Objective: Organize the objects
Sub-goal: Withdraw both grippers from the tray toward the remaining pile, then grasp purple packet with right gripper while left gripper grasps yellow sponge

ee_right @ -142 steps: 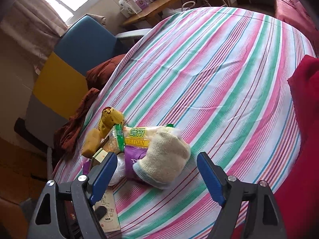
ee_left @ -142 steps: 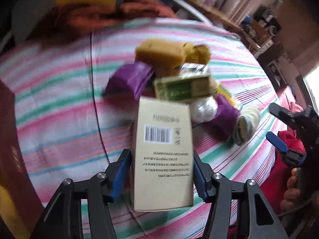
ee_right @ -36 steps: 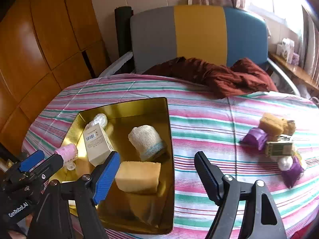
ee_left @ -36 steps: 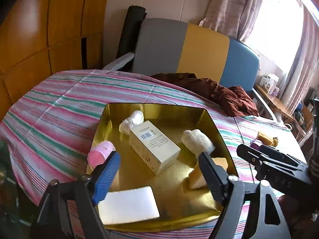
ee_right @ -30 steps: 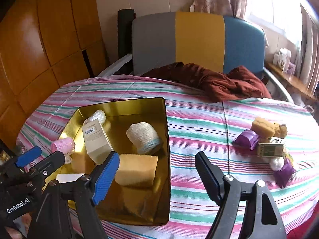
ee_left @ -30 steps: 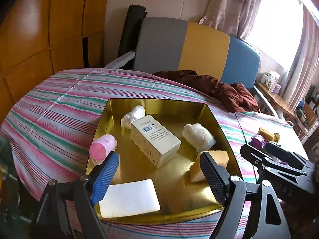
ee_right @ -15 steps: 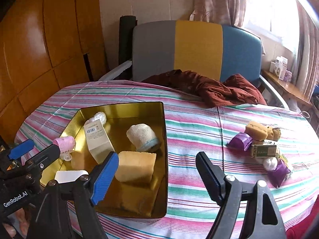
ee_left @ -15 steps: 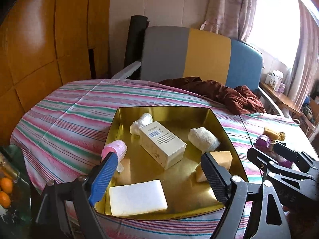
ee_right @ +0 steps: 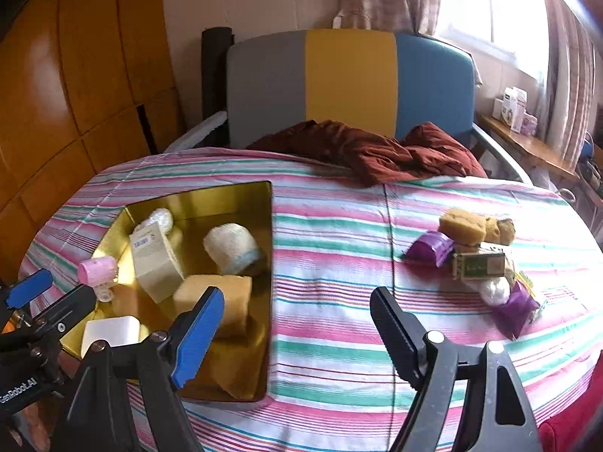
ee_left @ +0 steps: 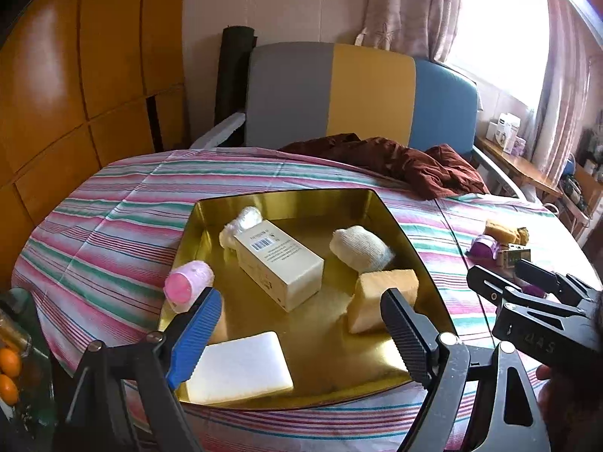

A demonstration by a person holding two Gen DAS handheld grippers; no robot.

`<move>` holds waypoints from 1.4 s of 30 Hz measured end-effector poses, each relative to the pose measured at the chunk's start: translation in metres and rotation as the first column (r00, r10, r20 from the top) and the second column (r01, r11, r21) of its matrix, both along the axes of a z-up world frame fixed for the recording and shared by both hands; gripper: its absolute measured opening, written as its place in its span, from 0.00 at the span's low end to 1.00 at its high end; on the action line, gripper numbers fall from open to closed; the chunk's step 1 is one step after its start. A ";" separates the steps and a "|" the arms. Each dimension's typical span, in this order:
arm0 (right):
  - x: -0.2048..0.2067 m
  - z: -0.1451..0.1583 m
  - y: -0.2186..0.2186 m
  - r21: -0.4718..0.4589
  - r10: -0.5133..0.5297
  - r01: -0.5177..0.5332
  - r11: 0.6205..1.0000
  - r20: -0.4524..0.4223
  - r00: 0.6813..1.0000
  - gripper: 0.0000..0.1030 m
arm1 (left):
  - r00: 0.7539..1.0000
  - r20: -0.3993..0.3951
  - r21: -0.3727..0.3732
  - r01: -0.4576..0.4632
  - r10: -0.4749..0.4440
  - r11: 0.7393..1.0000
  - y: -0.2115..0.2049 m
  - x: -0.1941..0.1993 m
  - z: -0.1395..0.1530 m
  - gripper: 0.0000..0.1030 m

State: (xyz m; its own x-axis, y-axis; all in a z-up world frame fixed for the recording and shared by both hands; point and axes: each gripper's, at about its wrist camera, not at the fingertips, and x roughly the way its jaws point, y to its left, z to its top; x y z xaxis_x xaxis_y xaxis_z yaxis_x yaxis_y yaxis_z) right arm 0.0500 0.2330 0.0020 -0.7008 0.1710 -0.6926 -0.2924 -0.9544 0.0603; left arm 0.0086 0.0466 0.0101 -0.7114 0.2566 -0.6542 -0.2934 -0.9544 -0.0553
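A gold tray [ee_left: 422, 263] [ee_right: 269, 263] lies on the striped tablecloth. In it are a cream box [ee_left: 279, 260] [ee_right: 154, 260], a rolled white sock [ee_left: 361, 250] [ee_right: 233, 246], a yellow sponge [ee_left: 384, 297] [ee_right: 222, 297], a pink roll [ee_left: 188, 286] [ee_right: 98, 269], a white pad [ee_left: 237, 373] [ee_right: 111, 333] and a white wrapped ball [ee_left: 241, 224] [ee_right: 158, 220]. A loose pile lies right: a sponge [ee_right: 461, 226], purple packets [ee_right: 429, 248] and a green box [ee_right: 478, 265]. My left gripper [ee_left: 297, 333] is open and empty before the tray. My right gripper [ee_right: 297, 331] is open and empty over the cloth.
A brown cloth [ee_right: 377, 150] lies at the table's far edge before a grey, yellow and blue chair [ee_right: 350, 83]. Wood panelling [ee_left: 75, 94] stands left. Oranges [ee_left: 9, 373] sit low left. A shelf with boxes [ee_right: 516, 113] stands by the window.
Both grippers have drawn back and risen a little from the tray. The cream box that my left gripper held earlier lies in the tray, and the white sock lies there too.
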 end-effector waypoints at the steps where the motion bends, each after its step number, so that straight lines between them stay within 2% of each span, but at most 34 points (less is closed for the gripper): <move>1: 0.001 -0.001 0.003 -0.005 -0.006 0.006 1.000 0.004 1.000 0.79 | 1.000 0.001 -0.001 0.006 -0.006 1.000 0.001 0.000 0.000 0.84; 6: 0.005 -0.009 0.021 -0.047 -0.032 0.034 0.998 0.031 0.999 0.79 | 0.999 -0.008 -0.005 0.053 -0.053 0.999 0.012 0.005 0.001 0.84; 13: 0.021 -0.013 0.090 -0.149 -0.155 0.164 0.975 0.073 0.985 0.79 | 0.995 -0.008 -0.015 0.100 -0.101 0.995 0.026 0.006 0.002 0.84; 17: 0.040 -0.010 0.146 -0.199 -0.267 0.282 0.939 0.098 0.959 0.79 | 0.990 -0.012 -0.015 0.137 -0.137 0.990 0.037 0.006 0.005 0.84; 23: 0.068 -0.015 0.224 -0.223 -0.406 0.428 0.876 0.139 0.903 0.79 | 0.980 -0.011 -0.021 0.200 -0.200 0.980 0.060 0.008 0.007 0.84; 24: 0.072 -0.019 0.235 -0.243 -0.420 0.444 0.862 0.149 0.895 0.79 | 0.976 -0.008 -0.023 0.216 -0.217 0.976 0.066 0.009 0.007 0.84; 25: 0.080 -0.026 0.249 -0.291 -0.450 0.479 0.828 0.162 0.878 0.79 | 0.974 -0.006 -0.025 0.226 -0.226 0.974 0.069 0.009 0.007 0.84; 29: 0.105 -0.052 0.282 -0.436 -0.543 0.568 0.698 0.196 0.817 0.65 | 0.965 0.004 -0.035 0.263 -0.263 0.964 0.087 0.010 0.007 0.84; 31: 0.108 -0.061 0.288 -0.484 -0.551 0.580 0.655 0.219 0.806 0.62 | 0.958 0.008 -0.037 0.285 -0.285 0.958 0.096 0.010 0.007 0.84; 32: 0.108 -0.062 0.288 -0.499 -0.545 0.571 0.652 0.216 0.810 0.62 | 0.956 0.009 -0.038 0.294 -0.294 0.955 0.101 0.010 0.007 0.84; 35: 0.099 -0.061 0.284 -0.481 -0.528 0.560 0.674 0.217 0.821 0.62 | 0.945 0.015 -0.037 0.326 -0.326 0.945 0.117 0.009 0.008 0.84; 38: 0.085 -0.067 0.284 -0.466 -0.500 0.556 0.688 0.250 0.829 0.62 | 0.932 0.011 -0.047 0.363 -0.363 0.930 0.135 0.010 0.010 0.84; 42: 0.074 -0.076 0.287 -0.438 -0.483 0.564 0.700 0.291 0.826 0.53 | 0.911 0.018 -0.044 0.413 -0.412 0.910 0.158 0.009 0.011 0.84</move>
